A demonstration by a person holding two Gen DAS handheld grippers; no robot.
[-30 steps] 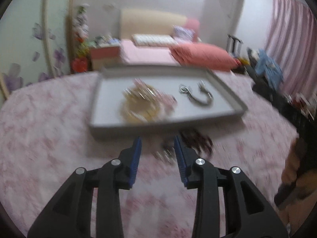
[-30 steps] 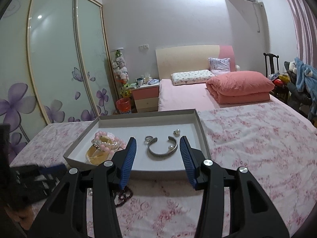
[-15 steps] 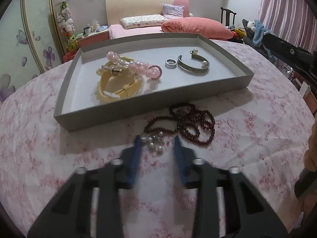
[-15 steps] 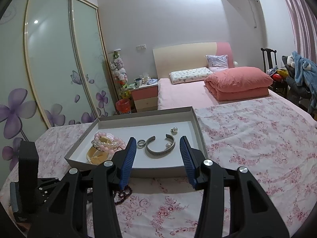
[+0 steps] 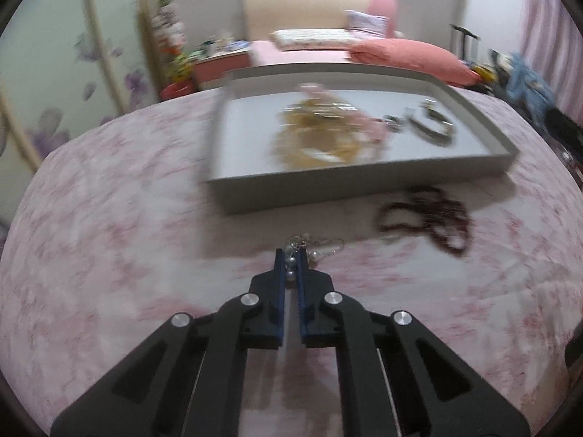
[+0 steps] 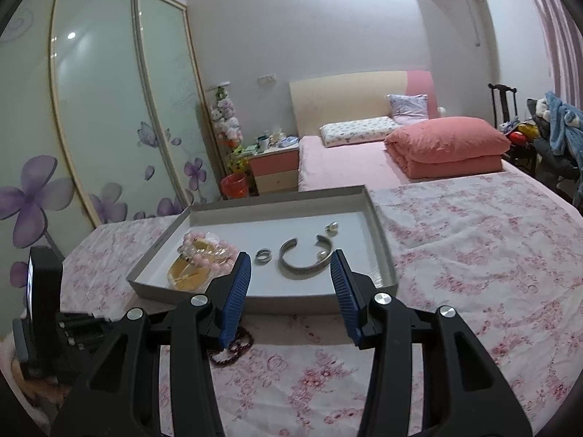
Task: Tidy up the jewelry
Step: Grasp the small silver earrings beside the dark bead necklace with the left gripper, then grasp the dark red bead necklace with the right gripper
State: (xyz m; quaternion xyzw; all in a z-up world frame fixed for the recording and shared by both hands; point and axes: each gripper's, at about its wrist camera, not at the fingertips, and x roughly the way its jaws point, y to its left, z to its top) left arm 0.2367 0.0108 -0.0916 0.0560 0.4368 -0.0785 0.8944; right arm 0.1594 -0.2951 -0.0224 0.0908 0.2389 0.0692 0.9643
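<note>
**Pearl cluster pinched, tray waiting**

Pink floral bedspread (image 6: 473, 240) underneath, bedroom behind. Left tongs (image 5: 290, 255) clamped nearly together on a pearl cluster (image 5: 291, 262), just above the spread and short of the grey tray (image 6: 379, 233). Right tongs (image 6: 291, 273) spread wide, holding nothing, poised before the tray. Inside the tray: pink bead bracelet (image 6: 204, 253), yellow band (image 6: 186, 275), ring (image 6: 263, 255), silver cuff (image 6: 304, 271). Dark bead necklace (image 5: 433, 218) on the spread beside the tray's front wall.
</note>
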